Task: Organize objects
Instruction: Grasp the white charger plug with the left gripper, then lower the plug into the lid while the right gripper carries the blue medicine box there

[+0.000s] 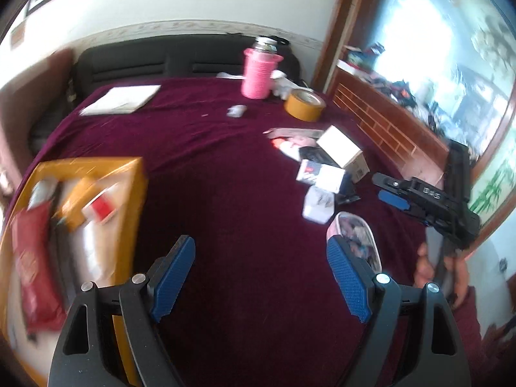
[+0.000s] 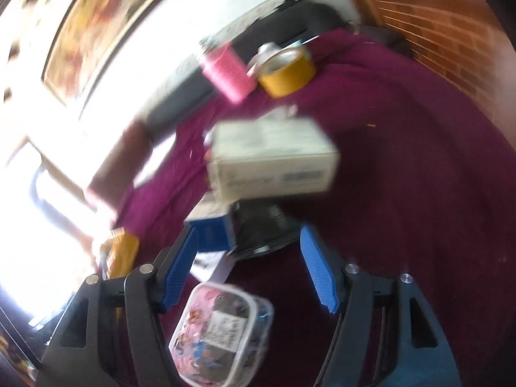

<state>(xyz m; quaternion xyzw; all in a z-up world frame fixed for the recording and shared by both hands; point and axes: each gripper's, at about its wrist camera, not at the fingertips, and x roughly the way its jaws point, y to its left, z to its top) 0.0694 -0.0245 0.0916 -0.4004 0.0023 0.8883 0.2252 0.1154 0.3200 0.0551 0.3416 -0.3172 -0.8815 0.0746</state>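
Observation:
My left gripper (image 1: 261, 274) is open and empty above the maroon cloth (image 1: 225, 161). An open yellow box (image 1: 129, 174) with a red packet (image 1: 32, 267) and small items lies to its left. A pile of small boxes lies at the right: a white box (image 1: 342, 146), a blue-and-white box (image 1: 319, 175) and a clear pouch (image 1: 358, 235). My right gripper (image 1: 396, 192) reaches in from the right there. In the right wrist view, blurred, my right gripper (image 2: 250, 264) is open over the clear pouch (image 2: 222, 329), near the white box (image 2: 274, 161) and the blue box (image 2: 213, 229).
A pink bottle (image 1: 258, 74) and a roll of yellow tape (image 1: 304, 104) stand at the far side. A white sheet (image 1: 122, 98) lies at the far left. A dark headboard (image 1: 161, 61) runs behind. A wooden ledge (image 1: 387, 122) borders the right.

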